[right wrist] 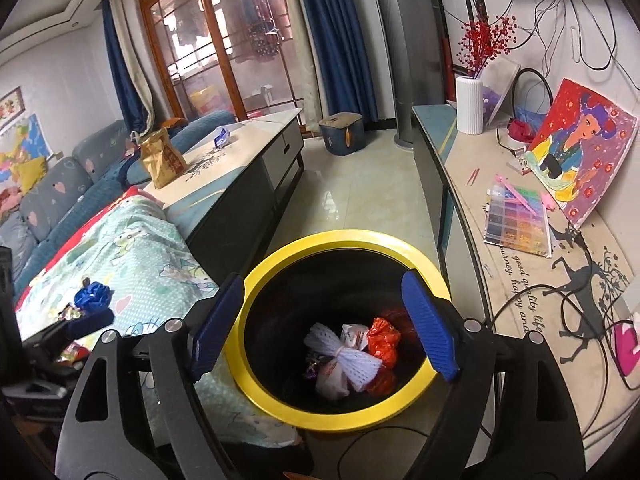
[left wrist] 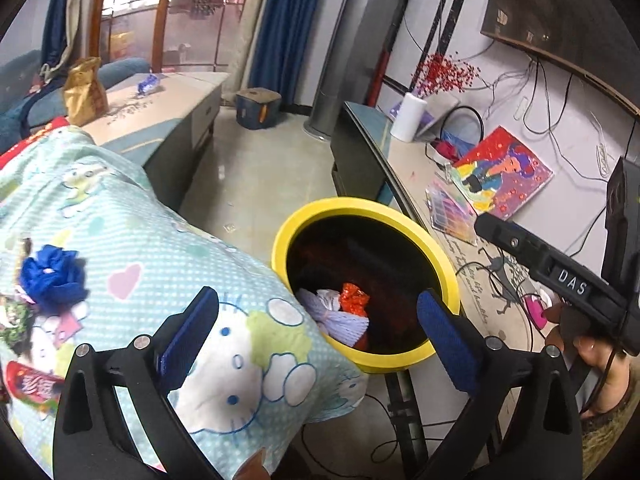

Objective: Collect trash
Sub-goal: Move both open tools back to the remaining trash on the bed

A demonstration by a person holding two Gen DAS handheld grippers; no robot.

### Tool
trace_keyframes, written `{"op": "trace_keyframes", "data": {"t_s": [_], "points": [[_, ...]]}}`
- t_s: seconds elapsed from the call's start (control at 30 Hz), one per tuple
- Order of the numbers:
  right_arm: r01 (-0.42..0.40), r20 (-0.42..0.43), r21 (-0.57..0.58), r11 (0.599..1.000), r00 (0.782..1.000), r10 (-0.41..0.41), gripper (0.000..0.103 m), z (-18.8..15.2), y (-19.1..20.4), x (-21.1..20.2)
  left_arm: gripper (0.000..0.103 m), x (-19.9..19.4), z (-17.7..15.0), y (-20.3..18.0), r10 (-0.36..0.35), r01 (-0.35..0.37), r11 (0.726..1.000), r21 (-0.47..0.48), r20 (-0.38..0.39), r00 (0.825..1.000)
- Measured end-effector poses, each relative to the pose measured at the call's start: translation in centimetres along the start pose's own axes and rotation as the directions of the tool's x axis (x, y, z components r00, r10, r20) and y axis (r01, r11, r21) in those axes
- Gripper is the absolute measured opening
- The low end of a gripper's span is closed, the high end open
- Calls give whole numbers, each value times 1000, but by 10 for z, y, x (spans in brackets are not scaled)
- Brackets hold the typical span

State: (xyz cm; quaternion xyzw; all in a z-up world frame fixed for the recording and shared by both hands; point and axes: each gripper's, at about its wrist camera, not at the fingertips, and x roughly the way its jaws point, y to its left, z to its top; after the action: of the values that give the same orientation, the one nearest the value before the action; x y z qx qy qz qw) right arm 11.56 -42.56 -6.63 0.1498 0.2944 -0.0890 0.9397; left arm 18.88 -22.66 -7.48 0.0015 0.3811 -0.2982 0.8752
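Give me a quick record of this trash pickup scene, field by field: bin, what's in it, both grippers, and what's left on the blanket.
bin: yellow-rimmed bin, beside the blanket
bin contents: white foam net, red wrapper, other wrappers
left gripper: open, empty, over the blanket edge and bin
right gripper: open, empty, above the bin
blanket: blue wrapper and more trash remain

The mouth of the yellow-rimmed bin is left wide open, and trash is piled only deep at its bottom. At 9 o'clock the rim is touched by a cartoon blanket. At 3 o'clock it is hemmed in by a long cabinet. At 12 o'clock bare floor is seen.
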Motion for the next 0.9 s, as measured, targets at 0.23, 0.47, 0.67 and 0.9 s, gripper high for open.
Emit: {"op": "trace_keyframes", "data": {"t_s": [0.23, 0.47, 0.67, 0.9], "points": [[-11, 23, -6, 1000, 1000, 11, 77, 1, 8, -12, 97, -31, 1, 7, 27, -26, 1000, -14, 59, 998], [-44, 32, -31, 999, 999, 44, 78, 2, 25, -21, 97, -57, 0, 15, 63, -60, 998, -28, 111, 992], [-86, 28, -66, 994, 996, 88, 78, 0, 47, -26, 97, -77, -2, 31, 102, -95, 994, -55, 145, 984], [-150, 16, -120, 981, 988, 153, 78, -4, 81, -28, 97, -99, -5, 52, 159, -144, 985, -95, 172, 972]]}}
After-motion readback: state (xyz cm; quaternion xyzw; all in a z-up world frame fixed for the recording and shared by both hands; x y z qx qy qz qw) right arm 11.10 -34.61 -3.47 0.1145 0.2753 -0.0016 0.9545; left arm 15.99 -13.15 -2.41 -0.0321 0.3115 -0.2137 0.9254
